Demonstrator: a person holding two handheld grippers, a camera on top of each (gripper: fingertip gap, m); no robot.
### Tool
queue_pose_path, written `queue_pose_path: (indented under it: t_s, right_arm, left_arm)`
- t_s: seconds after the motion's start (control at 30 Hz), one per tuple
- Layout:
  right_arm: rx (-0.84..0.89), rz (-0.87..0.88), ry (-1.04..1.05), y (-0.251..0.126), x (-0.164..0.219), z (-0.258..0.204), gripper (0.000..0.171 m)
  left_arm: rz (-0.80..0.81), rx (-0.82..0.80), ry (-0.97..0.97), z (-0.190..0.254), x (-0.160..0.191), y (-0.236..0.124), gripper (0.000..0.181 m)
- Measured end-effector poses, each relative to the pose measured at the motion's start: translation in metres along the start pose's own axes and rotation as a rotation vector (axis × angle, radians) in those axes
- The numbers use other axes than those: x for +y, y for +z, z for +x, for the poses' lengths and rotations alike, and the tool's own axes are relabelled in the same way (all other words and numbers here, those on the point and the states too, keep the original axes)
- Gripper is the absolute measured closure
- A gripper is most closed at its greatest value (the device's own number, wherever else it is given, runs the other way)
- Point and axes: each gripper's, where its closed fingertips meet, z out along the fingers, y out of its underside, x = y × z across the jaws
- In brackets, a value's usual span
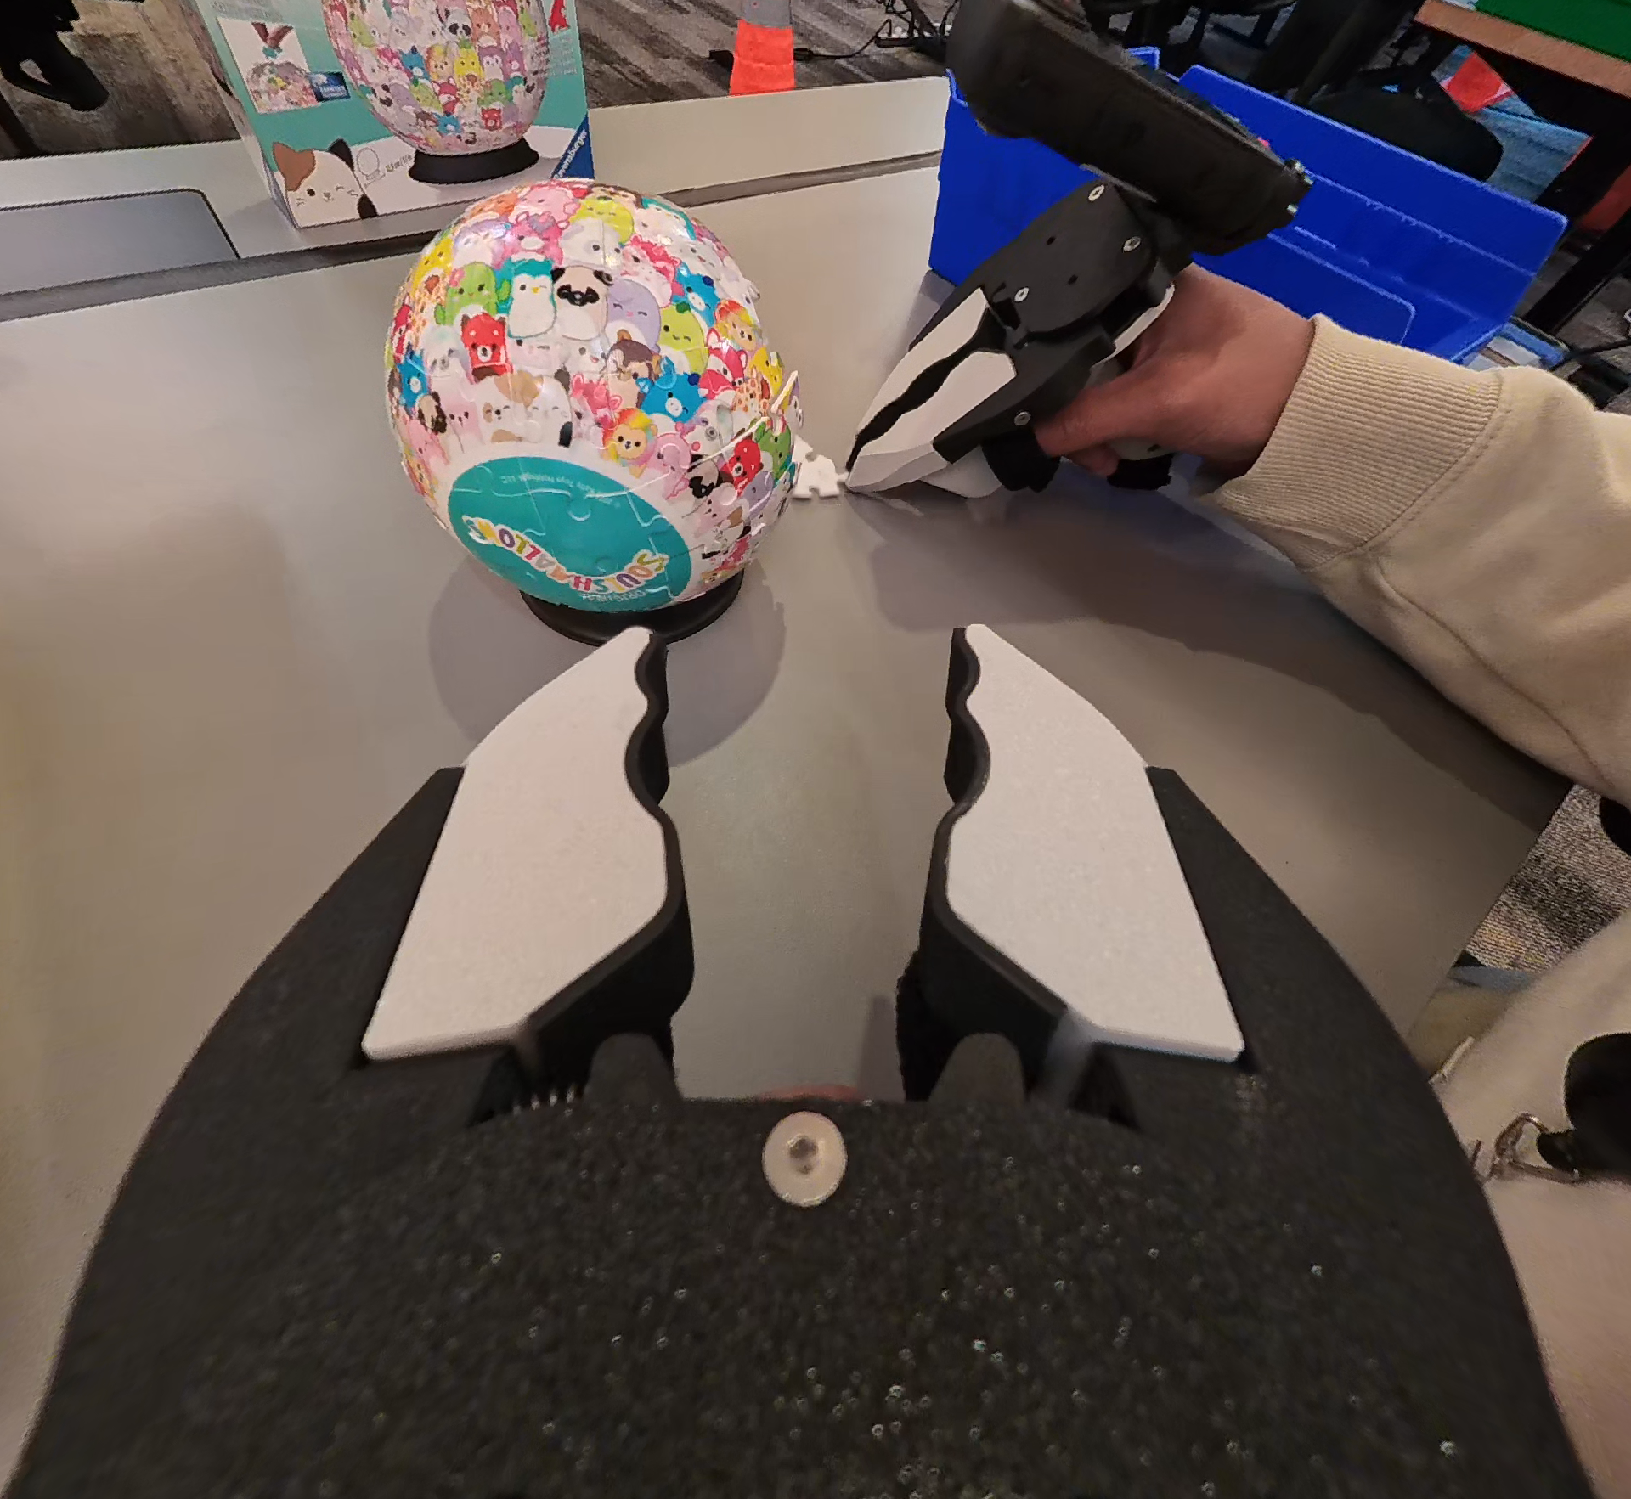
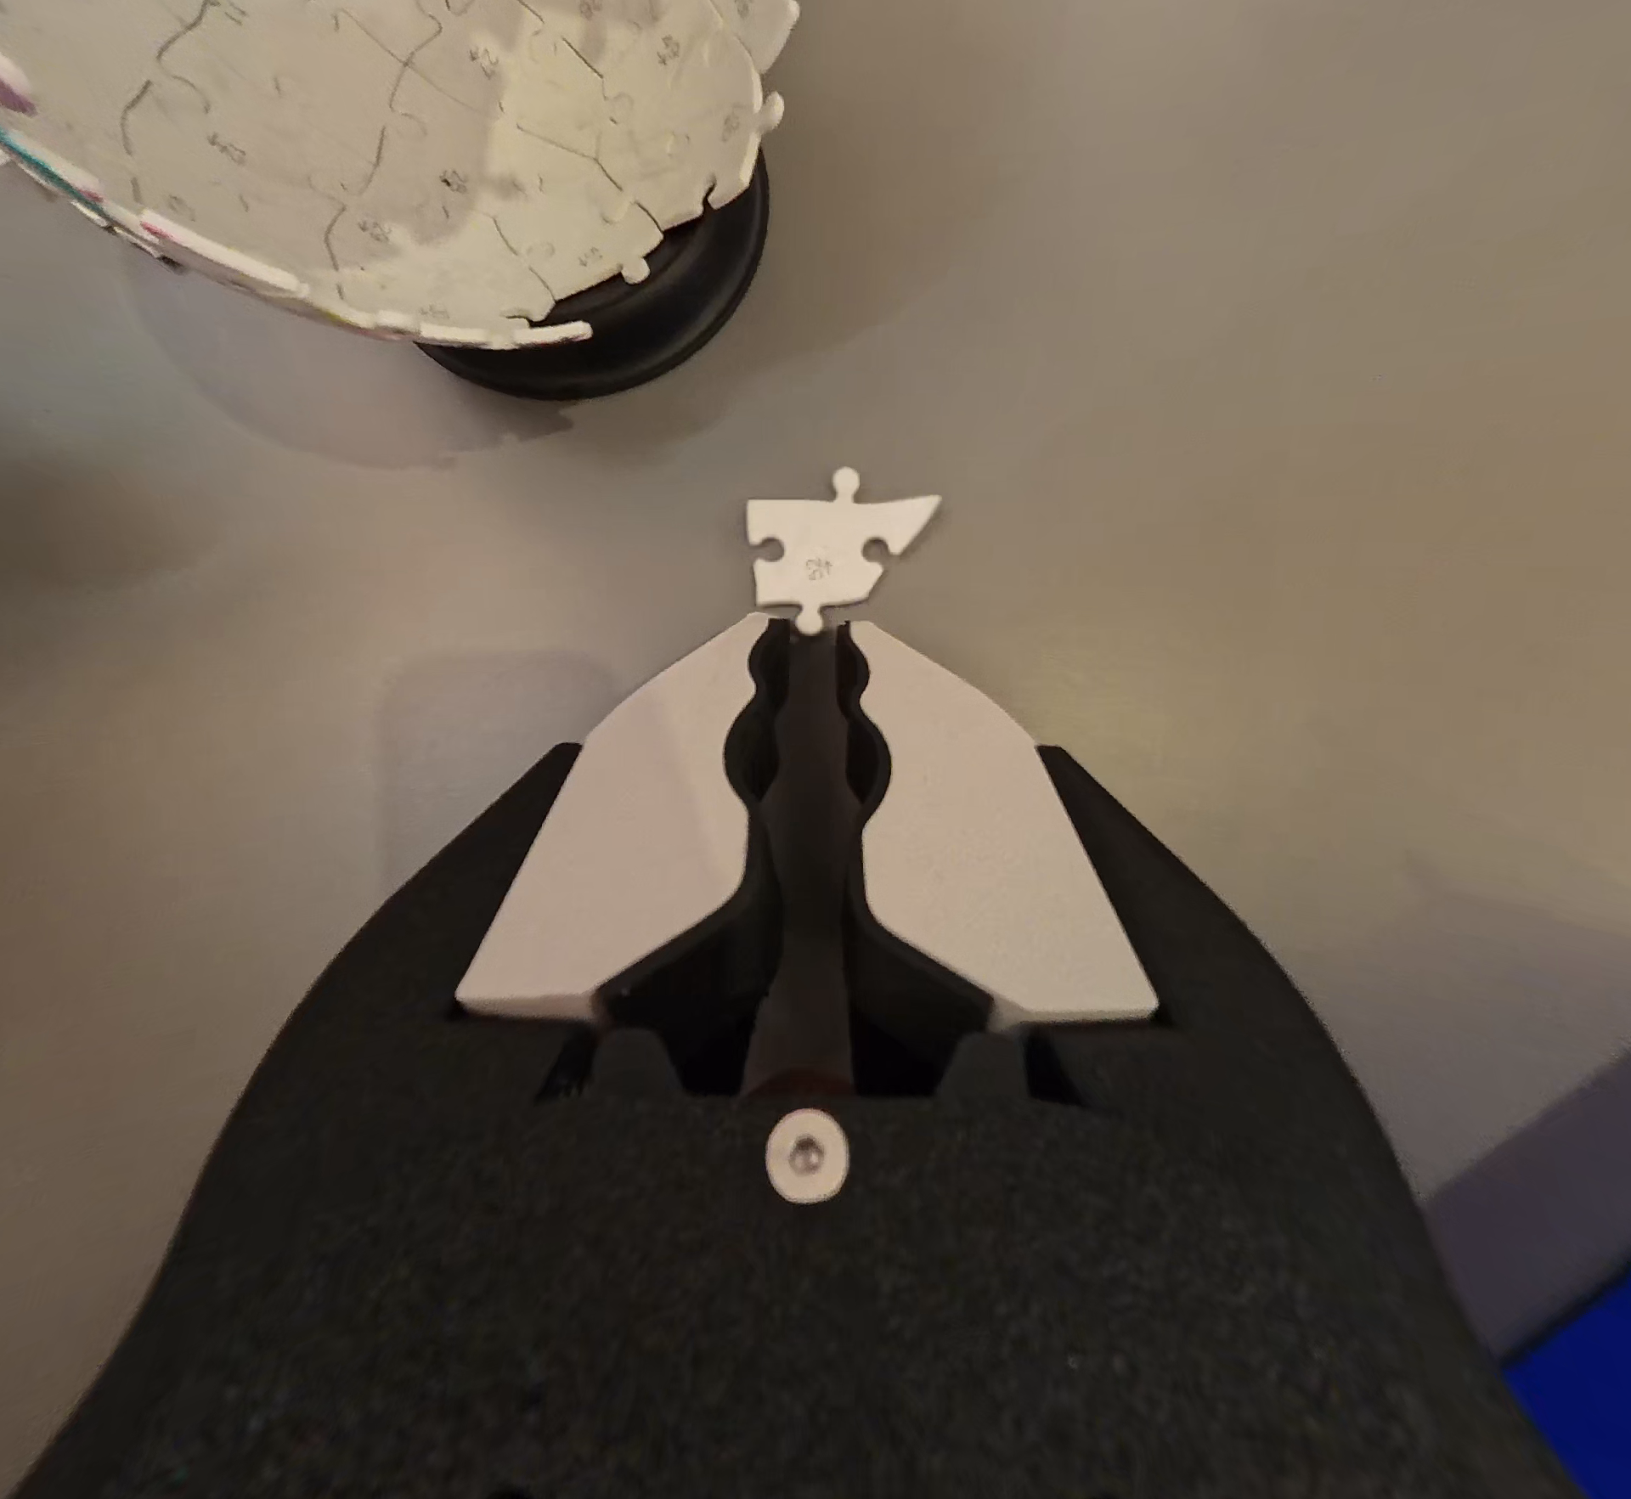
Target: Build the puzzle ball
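Your right gripper (image 2: pixel 807 625) is down at the table (image 1: pixel 221 486), fingers nearly closed around the tab of the loose puzzle piece (image 2: pixel 834 552) — whether they've actually pinched it, I can't tell. The piece lies white side up, just beside the puzzle ball (image 1: pixel 587 389), which sits tilted on its black stand (image 2: pixel 618 327) so the unfinished edge faces you. Your left gripper (image 1: pixel 803 662) hangs wide open and empty — ready, I'd guess, to steady the ball.
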Motion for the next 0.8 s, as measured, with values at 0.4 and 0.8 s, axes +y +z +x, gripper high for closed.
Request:
queue_pose_path:
  t_s: [0.4, 0.8]
  right_arm:
    - [-0.001, 0.007, 0.004, -0.0014, -0.0022, -0.0007, 0.16]
    - [-0.017, 0.019, 0.08, 0.0052, -0.006, -0.0061, 0.166]
  left_arm:
    - [-0.001, 0.002, 0.0, 0.0011, -0.0001, 0.0005, 0.121]
    - [0.004, -0.004, -0.003, -0.0014, -0.0007, -0.0019, 0.121]
